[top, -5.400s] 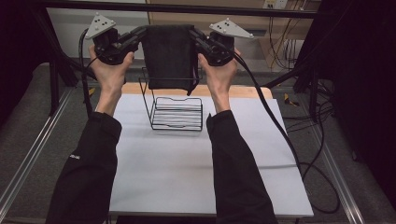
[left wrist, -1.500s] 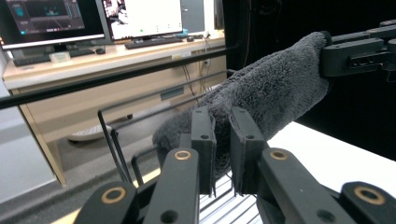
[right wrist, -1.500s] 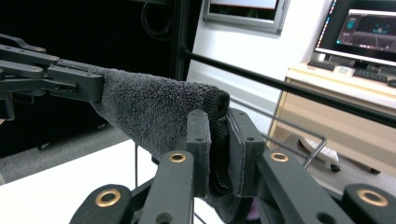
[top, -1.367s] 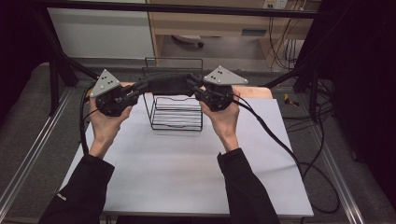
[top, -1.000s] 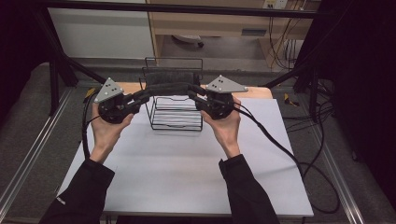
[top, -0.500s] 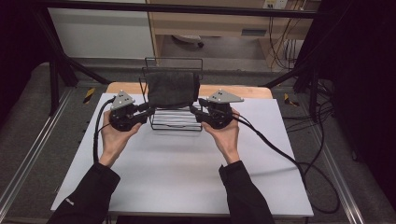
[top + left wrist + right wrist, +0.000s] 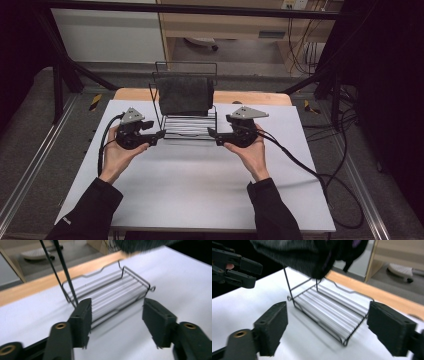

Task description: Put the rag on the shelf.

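The dark towel (image 7: 184,95) now hangs folded over the wire rack's (image 7: 186,127) top bar, frame centre, on my white counter (image 7: 200,185). I've let go: left gripper (image 7: 159,134) and right gripper (image 7: 212,134) dropped beside the rack base, jaws just opened, empty.

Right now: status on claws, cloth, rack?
Both claws, left and right, open, jaws just opened, nothing between them. Dark cloth draped over wire rack bar. Nothing in the way.
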Demonstrator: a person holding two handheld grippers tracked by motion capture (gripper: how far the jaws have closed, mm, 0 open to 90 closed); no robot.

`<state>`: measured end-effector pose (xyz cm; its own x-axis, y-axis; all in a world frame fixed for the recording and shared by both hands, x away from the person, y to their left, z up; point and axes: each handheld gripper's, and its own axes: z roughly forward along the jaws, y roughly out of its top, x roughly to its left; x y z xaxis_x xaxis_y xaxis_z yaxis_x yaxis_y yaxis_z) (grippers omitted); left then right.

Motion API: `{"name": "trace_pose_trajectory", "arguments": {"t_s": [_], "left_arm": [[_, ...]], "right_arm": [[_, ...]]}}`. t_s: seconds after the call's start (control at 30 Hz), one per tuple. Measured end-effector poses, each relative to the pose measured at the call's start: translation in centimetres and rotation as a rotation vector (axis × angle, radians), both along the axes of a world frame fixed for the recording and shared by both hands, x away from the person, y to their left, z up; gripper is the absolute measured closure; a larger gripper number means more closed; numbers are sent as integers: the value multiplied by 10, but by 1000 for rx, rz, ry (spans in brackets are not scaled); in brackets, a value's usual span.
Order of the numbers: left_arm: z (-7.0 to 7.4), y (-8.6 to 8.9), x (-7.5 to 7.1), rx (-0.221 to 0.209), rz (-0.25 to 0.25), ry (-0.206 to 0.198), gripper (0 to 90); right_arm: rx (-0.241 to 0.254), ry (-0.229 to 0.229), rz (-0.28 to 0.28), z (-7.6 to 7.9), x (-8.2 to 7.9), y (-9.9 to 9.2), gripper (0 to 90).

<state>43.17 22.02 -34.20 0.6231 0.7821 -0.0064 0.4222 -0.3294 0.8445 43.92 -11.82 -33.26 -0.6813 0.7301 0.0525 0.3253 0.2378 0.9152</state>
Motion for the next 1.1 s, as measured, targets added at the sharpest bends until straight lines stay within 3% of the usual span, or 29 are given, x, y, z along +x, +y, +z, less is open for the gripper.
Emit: {"name": "trace_pose_trajectory", "arguments": {"t_s": [0.23, 0.5, 0.7, 0.9, 1.1], "left_arm": [[-16, 13, -13, 19, -12, 46, 288], [-30, 27, -30, 4, -20, 54, 175], [-45, 36, -44, -5, -25, 61, 95], [-62, 45, -55, -19, -32, 58, 82], [-78, 52, -59, -4, -19, 74, 82]], "right_arm": [[4, 45, -9, -13, -15, -31, 75], [-6, 88, -31, -27, -35, -65, 16], [2, 113, -46, -46, -50, -90, 8], [-1, 145, -57, -71, -62, -113, 7], [-7, 164, -44, -92, -72, -130, 7]]}}
